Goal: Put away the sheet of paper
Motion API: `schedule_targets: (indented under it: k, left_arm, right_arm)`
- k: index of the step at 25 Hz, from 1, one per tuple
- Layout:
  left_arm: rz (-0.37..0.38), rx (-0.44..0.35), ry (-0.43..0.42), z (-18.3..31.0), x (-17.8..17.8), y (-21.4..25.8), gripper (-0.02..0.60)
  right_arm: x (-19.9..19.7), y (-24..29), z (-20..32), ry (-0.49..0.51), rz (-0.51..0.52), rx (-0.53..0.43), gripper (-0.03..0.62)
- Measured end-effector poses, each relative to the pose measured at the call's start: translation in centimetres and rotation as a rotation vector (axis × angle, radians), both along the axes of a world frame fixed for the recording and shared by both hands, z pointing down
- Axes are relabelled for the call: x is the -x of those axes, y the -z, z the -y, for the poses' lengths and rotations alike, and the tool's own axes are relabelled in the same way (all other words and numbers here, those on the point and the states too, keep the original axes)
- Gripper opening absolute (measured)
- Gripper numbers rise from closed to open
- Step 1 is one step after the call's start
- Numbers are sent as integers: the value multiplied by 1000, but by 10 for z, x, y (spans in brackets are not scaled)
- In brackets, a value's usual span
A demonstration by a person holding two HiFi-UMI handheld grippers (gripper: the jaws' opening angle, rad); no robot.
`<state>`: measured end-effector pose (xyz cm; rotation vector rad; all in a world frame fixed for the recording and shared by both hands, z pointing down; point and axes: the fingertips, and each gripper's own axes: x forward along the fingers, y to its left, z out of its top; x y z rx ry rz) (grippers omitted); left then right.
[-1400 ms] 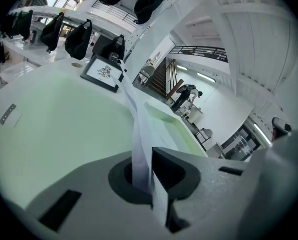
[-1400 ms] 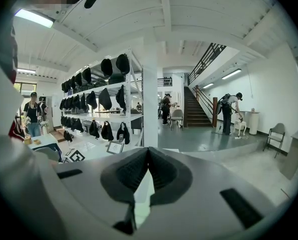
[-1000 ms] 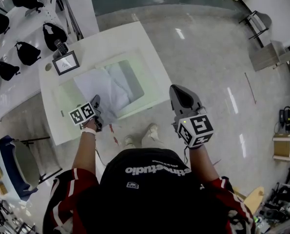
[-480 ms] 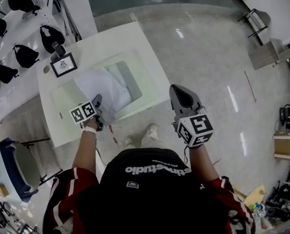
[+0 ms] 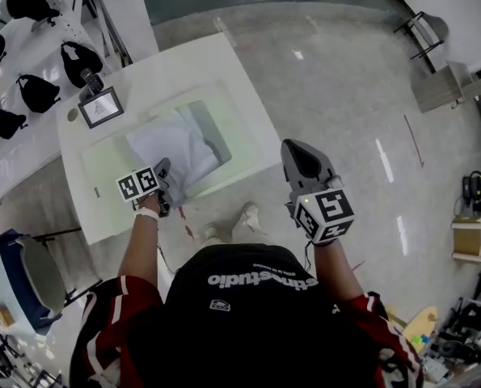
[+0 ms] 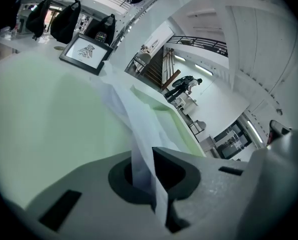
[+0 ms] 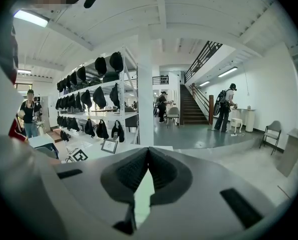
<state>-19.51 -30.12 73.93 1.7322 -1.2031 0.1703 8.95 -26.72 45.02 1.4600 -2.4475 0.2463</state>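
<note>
A crumpled white sheet of paper [image 5: 175, 145] lies across a pale green tray [image 5: 111, 168] on the white table [image 5: 200, 63]. My left gripper [image 5: 160, 170] is at the tray's near edge, shut on the sheet's near corner. In the left gripper view the paper [image 6: 131, 119] runs up out of the closed left gripper [image 6: 151, 156] and away over the green tray [image 6: 38, 114]. My right gripper [image 5: 293, 147] hangs over the floor to the right of the table. In its own view the right gripper [image 7: 149, 150] has its tips together with nothing held.
A framed picture [image 5: 100, 107] stands at the table's far left corner, with a small dark object [image 5: 87, 79] behind it. Shelves with black bags [image 5: 72, 58] run along the left. A chair [image 5: 30, 269] stands near left of the table. Polished floor [image 5: 361, 95] lies to the right.
The sheet has bunched slightly more toward the left gripper, uncovering more of the tray's right side. Both grippers stay about where they were, the left still clamped on the paper.
</note>
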Motion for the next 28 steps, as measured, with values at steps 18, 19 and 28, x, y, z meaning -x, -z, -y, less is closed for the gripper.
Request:
schedule_targets:
  k: [18,19,28]
  left_arm:
    - [8,17,-78,29,-43,-6,6]
    - [9,18,-82,30,-45,-7,6]
    - [0,28,-89,39,-66,-12,6]
  right_arm:
    - [-27,-2,11,-25,0,6,3]
    - [-28,-2,12,-25,-1,5,3]
    - [-38,-4,26,-16,6,12,3]
